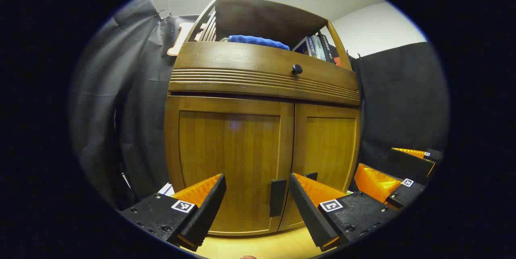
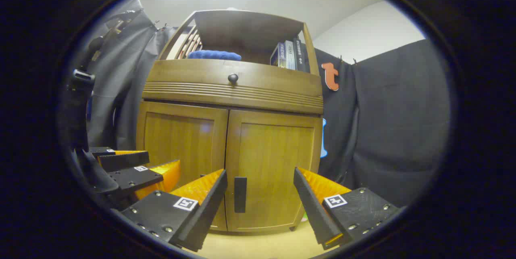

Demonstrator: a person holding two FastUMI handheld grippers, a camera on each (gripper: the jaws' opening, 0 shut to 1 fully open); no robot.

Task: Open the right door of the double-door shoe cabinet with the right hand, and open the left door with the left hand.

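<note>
The wooden shoe cabinet (image 1: pixel 262 85) stands in front of me with both doors shut. In the left gripper view the left door (image 1: pixel 229 158) has a black handle (image 1: pixel 277 197) at its inner edge. My left gripper (image 1: pixel 257 182) is open and short of that handle, holding nothing. The right door (image 1: pixel 328 146) sits beyond my right finger. In the right gripper view the right door (image 2: pixel 270 162) carries its black handle (image 2: pixel 240 194). My right gripper (image 2: pixel 260 180) is open just in front of it, apart from it. The left gripper (image 2: pixel 133 170) shows lower left there.
A drawer with a round black knob (image 1: pixel 296 69) runs above the doors. On the open shelf above lie a blue towel (image 1: pixel 258 41) and upright books (image 1: pixel 318 47). Black cloth hangs on both sides. Light wooden floor (image 1: pixel 262 247) lies below the cabinet.
</note>
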